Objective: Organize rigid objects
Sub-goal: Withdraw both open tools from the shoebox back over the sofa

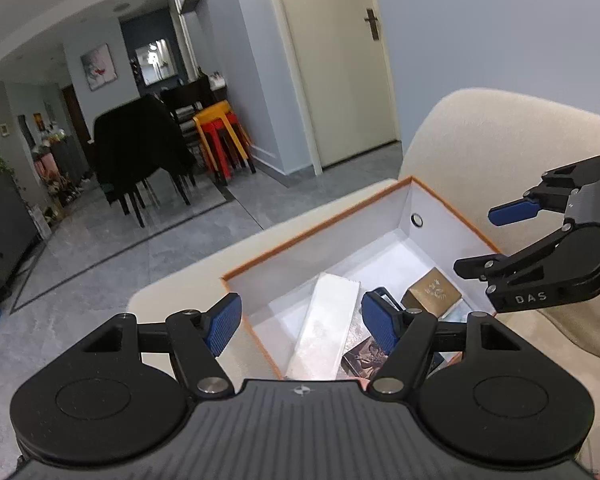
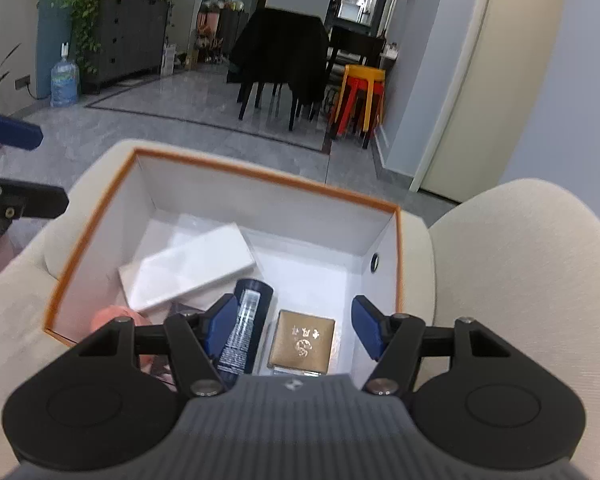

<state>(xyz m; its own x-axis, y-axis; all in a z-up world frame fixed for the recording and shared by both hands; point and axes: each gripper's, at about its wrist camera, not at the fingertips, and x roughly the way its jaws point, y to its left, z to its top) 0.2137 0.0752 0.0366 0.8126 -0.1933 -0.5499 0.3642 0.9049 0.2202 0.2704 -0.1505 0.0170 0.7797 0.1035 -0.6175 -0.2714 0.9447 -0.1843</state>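
Box [image 2: 100, 236], white inside with an orange rim, sits on a cream sofa [image 2: 520, 280], not on a table. All rigid objects in view lie inside it.

Contents, left to right in the right wrist view:
- pink object [image 2: 112, 318] at the near left wall, partly hidden, cannot identify
- long white carton [image 2: 188, 266], lying flat and at an angle on the floor of the box
- dark printed item [image 1: 366, 356] beside the carton, mostly covered
- dark blue tube box [image 2: 246, 328], lying on its side, one end against the white carton
- gold square box [image 2: 302, 342], just beside the tube box, flat

Progress, judged: collection into the box looks largely done. No loose object shows on the sofa in either view. Items lie at mixed angles, so straightening may remain. Cannot see behind the cameras.

Left gripper [image 1: 300, 322]: above the near left corner of the box, pointing down into it. Fingers apart, nothing between them, no contact with the carton below.

Right gripper [image 2: 294, 330]: above the near edge, pointing down over the tube box and gold box. Fingers apart, empty; both boxes lie below, untouched.
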